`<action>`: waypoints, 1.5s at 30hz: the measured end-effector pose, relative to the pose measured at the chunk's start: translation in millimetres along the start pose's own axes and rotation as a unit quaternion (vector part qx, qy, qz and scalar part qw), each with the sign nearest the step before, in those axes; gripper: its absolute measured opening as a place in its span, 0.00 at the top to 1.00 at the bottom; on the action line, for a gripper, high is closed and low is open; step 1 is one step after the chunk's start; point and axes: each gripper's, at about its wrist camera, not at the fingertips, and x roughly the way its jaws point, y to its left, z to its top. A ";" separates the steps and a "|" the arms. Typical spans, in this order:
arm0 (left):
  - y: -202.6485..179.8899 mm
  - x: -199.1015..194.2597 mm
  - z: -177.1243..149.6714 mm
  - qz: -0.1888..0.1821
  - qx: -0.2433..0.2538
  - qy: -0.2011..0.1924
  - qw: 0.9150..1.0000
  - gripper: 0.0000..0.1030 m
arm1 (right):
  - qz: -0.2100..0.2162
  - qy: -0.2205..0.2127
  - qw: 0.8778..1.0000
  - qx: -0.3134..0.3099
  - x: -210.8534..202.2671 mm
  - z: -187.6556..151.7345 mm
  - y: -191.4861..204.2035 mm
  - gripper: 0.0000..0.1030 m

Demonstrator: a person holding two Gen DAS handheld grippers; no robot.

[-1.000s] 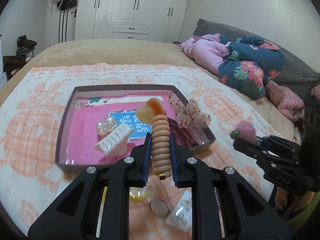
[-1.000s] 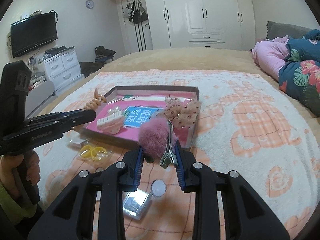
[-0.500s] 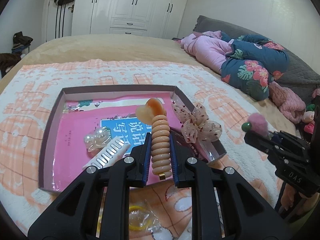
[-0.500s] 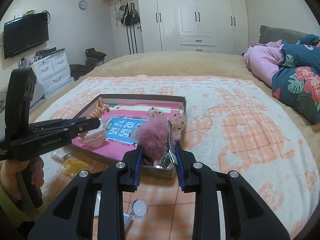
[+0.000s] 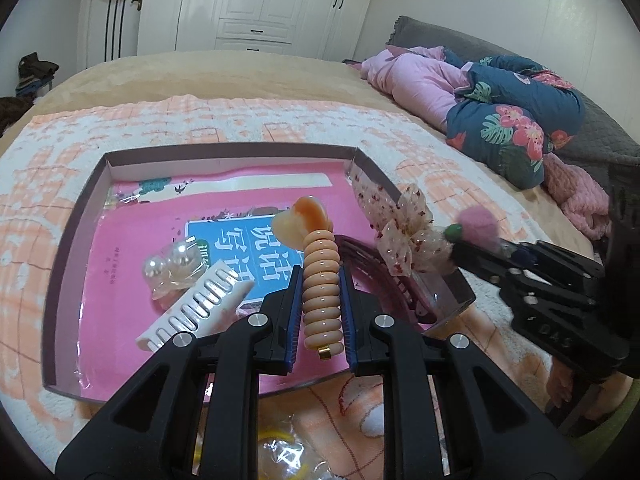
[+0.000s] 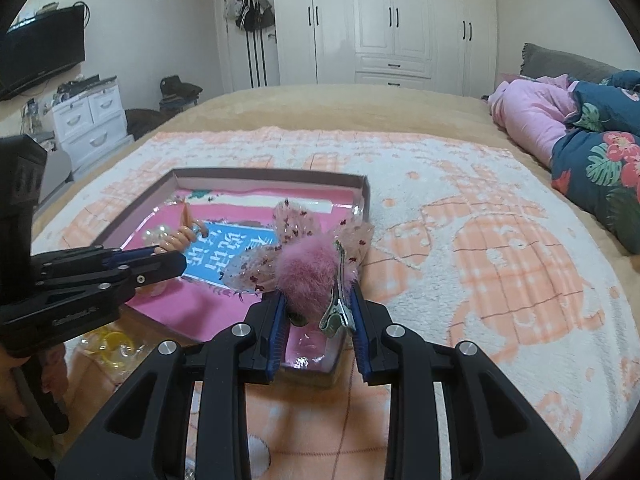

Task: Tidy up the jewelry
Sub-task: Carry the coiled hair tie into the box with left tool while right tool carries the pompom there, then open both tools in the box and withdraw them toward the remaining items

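Currently mid-placement: left gripper (image 5: 322, 300) clamped on peach spiral hair tie (image 5: 321, 292), lower centre; right gripper (image 6: 318, 312) clamped on pink pompom clip (image 6: 310, 274), both over pink-lined tray (image 5: 224, 149); next, presumably, lowering and release inside tray.

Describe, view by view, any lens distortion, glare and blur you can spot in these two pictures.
Left wrist view: fisheye bends the shallow brown tray's rim; glare on its glossy pink liner; the fluffy pink pom-pom clip looks slightly soft. Right wrist view: dark rounded corners, curved white wardrobe with a ceiling-light reflection on top.
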 end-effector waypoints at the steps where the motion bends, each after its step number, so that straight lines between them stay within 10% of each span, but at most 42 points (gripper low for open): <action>1: 1.0 1.3 -0.5 0.000 -0.001 0.001 1.000 0.89 | 0.001 0.003 1.000 -0.002 4.1 0.1 0.8 0.73; 17: 10.1 9.4 -2.4 0.000 -0.012 0.010 1.000 0.89 | 0.007 0.020 1.000 0.003 26.2 -2.2 5.9 0.70; 32: 2.4 -9.5 3.4 0.000 -0.009 -0.009 1.000 0.88 | 0.002 -0.026 1.000 -0.001 -20.6 -7.3 12.3 0.43; 45: 3.2 -60.2 1.9 0.016 -0.024 -0.052 0.998 0.39 | 0.001 -0.061 0.998 0.000 -63.8 -11.2 18.6 0.28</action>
